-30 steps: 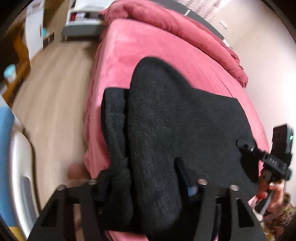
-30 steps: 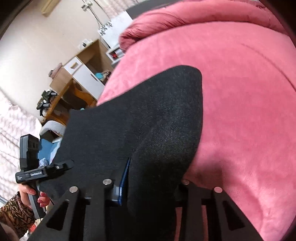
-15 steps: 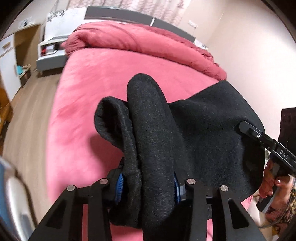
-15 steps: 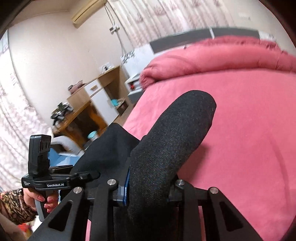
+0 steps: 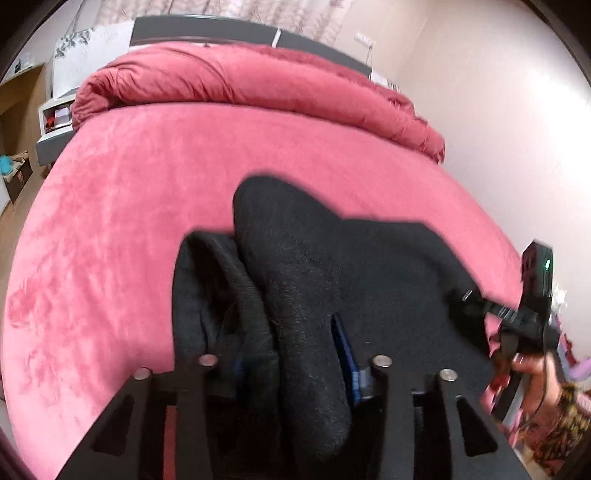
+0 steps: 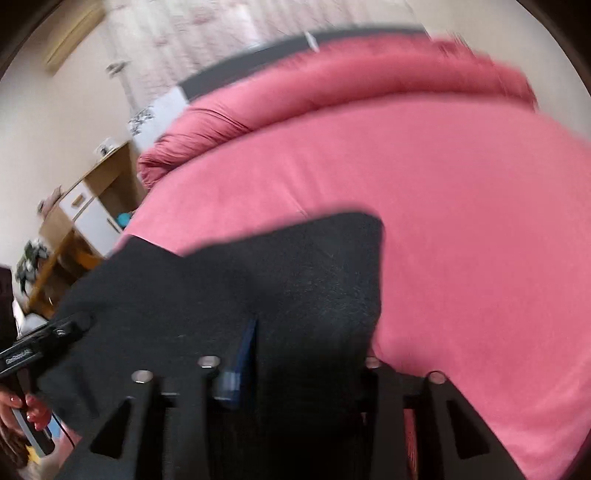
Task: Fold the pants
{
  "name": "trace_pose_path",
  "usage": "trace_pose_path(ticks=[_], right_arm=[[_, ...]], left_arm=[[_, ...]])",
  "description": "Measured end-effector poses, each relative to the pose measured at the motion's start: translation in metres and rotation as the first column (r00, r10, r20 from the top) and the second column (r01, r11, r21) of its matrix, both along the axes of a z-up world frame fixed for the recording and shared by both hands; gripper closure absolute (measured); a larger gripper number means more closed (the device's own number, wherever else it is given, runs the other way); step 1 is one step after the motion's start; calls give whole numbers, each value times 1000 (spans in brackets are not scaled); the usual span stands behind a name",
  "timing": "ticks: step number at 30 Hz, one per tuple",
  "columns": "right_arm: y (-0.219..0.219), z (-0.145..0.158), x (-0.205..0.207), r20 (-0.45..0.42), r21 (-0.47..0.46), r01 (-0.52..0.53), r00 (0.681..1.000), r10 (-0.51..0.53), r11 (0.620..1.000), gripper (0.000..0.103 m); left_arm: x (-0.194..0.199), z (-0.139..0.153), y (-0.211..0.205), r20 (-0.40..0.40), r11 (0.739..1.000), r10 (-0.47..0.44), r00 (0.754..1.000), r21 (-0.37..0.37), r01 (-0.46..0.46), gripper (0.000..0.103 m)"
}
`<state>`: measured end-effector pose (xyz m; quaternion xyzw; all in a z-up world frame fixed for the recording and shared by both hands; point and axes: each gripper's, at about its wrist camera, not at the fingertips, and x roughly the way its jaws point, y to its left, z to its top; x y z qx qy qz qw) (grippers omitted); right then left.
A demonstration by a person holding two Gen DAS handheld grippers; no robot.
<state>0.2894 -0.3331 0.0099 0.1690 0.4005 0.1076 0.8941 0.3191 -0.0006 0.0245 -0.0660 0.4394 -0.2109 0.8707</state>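
Note:
Black pants (image 5: 369,280) lie on the pink bed (image 5: 147,206), folded over with the fold edge towards me. My left gripper (image 5: 291,362) has a thick roll of the pants' cloth between its blue pads (image 5: 345,350); the cloth fills the gap while the jaws are opening. My right gripper (image 6: 306,354) is low over the pants (image 6: 258,280) with its jaws opening wide; the cloth lies flat between them, free of the blue pad (image 6: 243,350). Each view shows the other gripper at its edge: the right gripper (image 5: 517,317) and the left gripper (image 6: 44,343), each in a hand.
A rolled pink duvet (image 5: 258,85) lies across the head of the bed below a dark headboard (image 5: 207,29). A wooden desk with white drawers (image 6: 85,206) stands left of the bed. A pale wall (image 5: 498,129) runs along the right side.
Both grippers carried the pants' edge forward over the bed and lowered it. The upright fold in the right gripper now lies flat and its jaws have spread apart.

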Motion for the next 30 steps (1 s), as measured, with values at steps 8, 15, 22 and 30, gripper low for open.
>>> trace_pose_path(ticks=[8, 15, 22, 30], right_arm=[[-19, 13, -40, 2, 9, 167, 986, -167, 986, 27], [2, 48, -133, 106, -76, 267, 960, -259, 961, 27], [61, 30, -186, 82, -172, 216, 975, -204, 961, 26], [100, -7, -204, 42, -219, 159, 987, -154, 963, 26]], left_arm=[[-52, 0, 35, 37, 993, 119, 992, -10, -119, 23], [-125, 3, 35, 101, 982, 155, 983, 90, -165, 0], [-167, -35, 8, 33, 962, 143, 989, 231, -147, 0], [-191, -56, -9, 61, 940, 154, 986, 298, -165, 0]])
